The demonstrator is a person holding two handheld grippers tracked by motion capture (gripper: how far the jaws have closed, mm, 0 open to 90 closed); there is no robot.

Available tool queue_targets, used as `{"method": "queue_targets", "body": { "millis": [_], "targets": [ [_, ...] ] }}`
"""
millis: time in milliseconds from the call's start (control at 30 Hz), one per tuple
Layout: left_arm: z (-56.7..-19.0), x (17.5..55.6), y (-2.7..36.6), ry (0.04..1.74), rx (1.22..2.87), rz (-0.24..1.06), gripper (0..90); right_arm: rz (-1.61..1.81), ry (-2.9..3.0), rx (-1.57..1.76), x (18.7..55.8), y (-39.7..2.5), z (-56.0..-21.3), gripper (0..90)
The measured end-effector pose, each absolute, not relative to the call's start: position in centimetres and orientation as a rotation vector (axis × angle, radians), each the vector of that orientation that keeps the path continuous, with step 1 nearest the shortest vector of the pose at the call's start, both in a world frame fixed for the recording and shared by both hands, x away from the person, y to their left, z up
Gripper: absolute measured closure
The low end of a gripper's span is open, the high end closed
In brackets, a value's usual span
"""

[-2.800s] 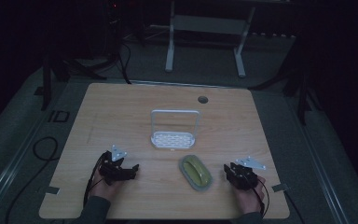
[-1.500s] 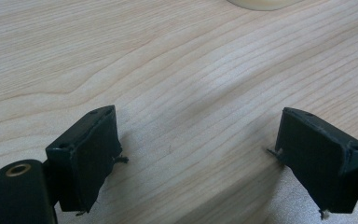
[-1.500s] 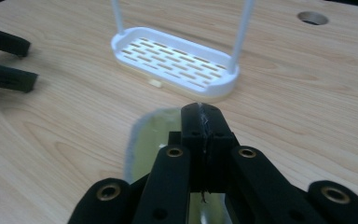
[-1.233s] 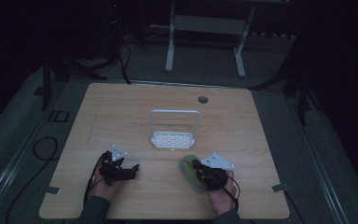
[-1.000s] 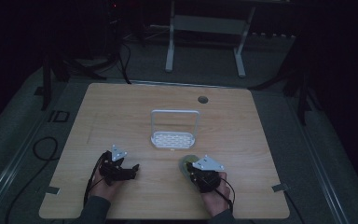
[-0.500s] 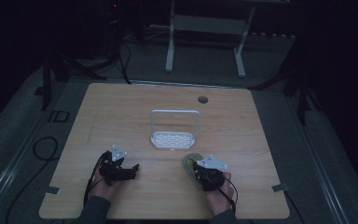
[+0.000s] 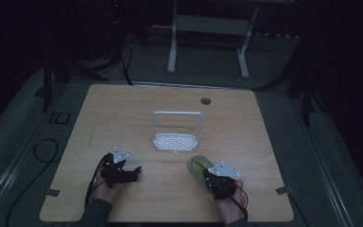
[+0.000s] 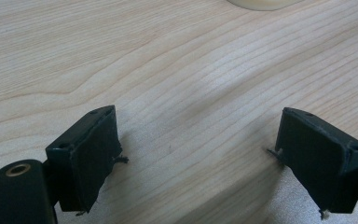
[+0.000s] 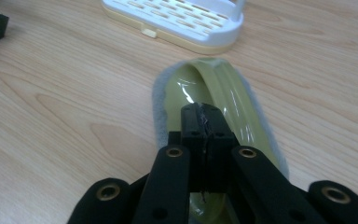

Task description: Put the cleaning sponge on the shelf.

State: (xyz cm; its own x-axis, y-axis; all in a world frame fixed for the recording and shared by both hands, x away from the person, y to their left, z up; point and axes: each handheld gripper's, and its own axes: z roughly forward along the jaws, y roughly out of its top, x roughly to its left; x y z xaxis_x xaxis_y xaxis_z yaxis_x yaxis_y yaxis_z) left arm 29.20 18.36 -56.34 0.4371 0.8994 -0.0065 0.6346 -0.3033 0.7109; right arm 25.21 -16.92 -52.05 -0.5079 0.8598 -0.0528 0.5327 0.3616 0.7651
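An oblong scrubber with a glossy olive-green arched handle and a grey pad lies flat on the wooden table, front right of centre. My right gripper is shut, its jaws pressed together with no gap, and their tips lie over the middle of that handle. From above, the right gripper covers the scrubber's near end. My left gripper stands open, low over bare wood with nothing between its jaws, at the front left.
A white perforated tray with a cream underside and an upright wire-like frame stands mid-table, just beyond the scrubber. A round cable hole sits near the far edge. A pale cream rim shows ahead of the left jaws.
My right gripper has come in from the table's right side to the scrubber and now sits over its handle, shifting slightly in the last half second. The left gripper has stayed put.
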Motion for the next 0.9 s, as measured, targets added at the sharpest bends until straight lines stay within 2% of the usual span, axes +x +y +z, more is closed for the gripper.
{"method": "queue_targets", "body": {
  "millis": [133,300,367,433,567,900],
  "targets": [
    [-56.3,29.2,18.4,1.284,2.046,0.529,13.5,0.974,2.184,1.215,24.9,-17.7,-51.9,87.7],
    [-56.3,29.2,18.4,1.284,2.046,0.529,13.5,1.043,2.223,1.182,24.4,-18.6,-50.8,75.9],
    [-56.3,29.2,18.4,1.284,2.046,0.529,13.5,1.047,2.229,1.175,24.4,-18.8,-50.6,75.9],
    [-56.3,29.2,18.4,1.285,2.046,0.529,13.5,1.052,2.237,1.162,24.5,-19.0,-50.1,70.1],
    [-56.3,29.2,18.4,1.284,2.046,0.529,13.5,1.057,2.255,1.144,24.9,-19.3,-49.4,64.9],
    [-56.3,29.2,18.4,1.285,2.046,0.529,13.5,1.039,2.309,1.17,26.6,-20.3,-48.9,60.7]
  ]
}}
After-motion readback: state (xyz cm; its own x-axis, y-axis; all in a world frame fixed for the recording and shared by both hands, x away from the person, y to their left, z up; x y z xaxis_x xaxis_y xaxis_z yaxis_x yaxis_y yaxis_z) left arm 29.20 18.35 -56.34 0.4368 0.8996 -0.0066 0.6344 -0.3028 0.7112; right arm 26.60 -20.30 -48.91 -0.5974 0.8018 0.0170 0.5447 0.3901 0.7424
